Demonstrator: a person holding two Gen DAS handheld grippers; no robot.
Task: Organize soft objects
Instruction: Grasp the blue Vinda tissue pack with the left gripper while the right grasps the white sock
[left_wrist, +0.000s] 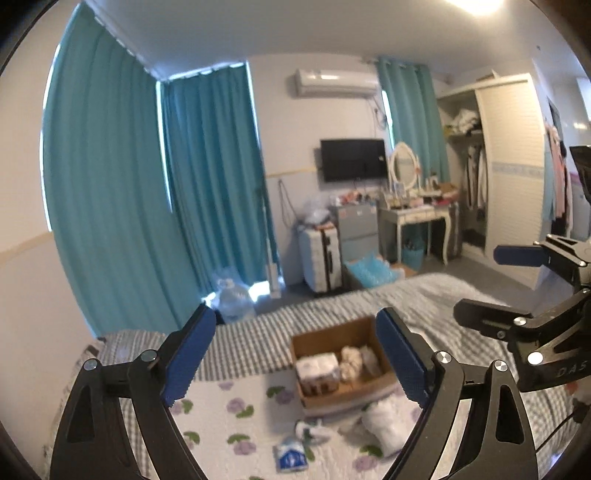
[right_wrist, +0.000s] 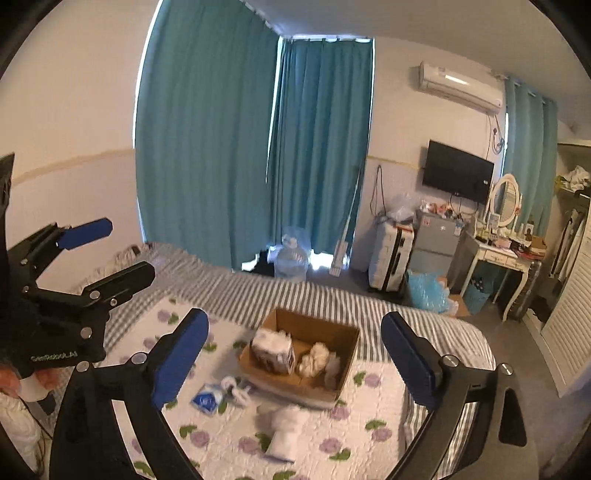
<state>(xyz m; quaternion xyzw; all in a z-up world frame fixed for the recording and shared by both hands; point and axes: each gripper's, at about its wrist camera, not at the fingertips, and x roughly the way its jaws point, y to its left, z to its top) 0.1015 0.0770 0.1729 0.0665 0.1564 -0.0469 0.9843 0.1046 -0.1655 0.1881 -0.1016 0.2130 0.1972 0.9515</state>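
Observation:
A brown cardboard box (left_wrist: 364, 397) (right_wrist: 347, 341) sits on the bed and holds a wrapped pack (left_wrist: 317, 374) (right_wrist: 273, 350) and a cream fluffy item (left_wrist: 351, 360) (right_wrist: 314, 358). On the floral quilt in front of it lie a white plastic-wrapped bundle (left_wrist: 382, 424) (right_wrist: 286, 432), a blue-and-white packet (left_wrist: 291, 458) (right_wrist: 207, 398) and a small white-green item (left_wrist: 310, 432) (right_wrist: 236, 389). My left gripper (left_wrist: 295, 362) is open and empty, held above the bed; it also shows in the right wrist view (right_wrist: 114, 251). My right gripper (right_wrist: 295, 362) is open and empty; it also shows in the left wrist view (left_wrist: 487, 284).
The bed has a grey striped cover (left_wrist: 277, 332) (right_wrist: 295, 295). Teal curtains (left_wrist: 122, 184) (right_wrist: 207, 147) hang behind. A suitcase (left_wrist: 321, 254) (right_wrist: 391, 254), a dressing table (left_wrist: 417, 218) (right_wrist: 498, 258) and a wardrobe (left_wrist: 509, 177) stand beyond the bed.

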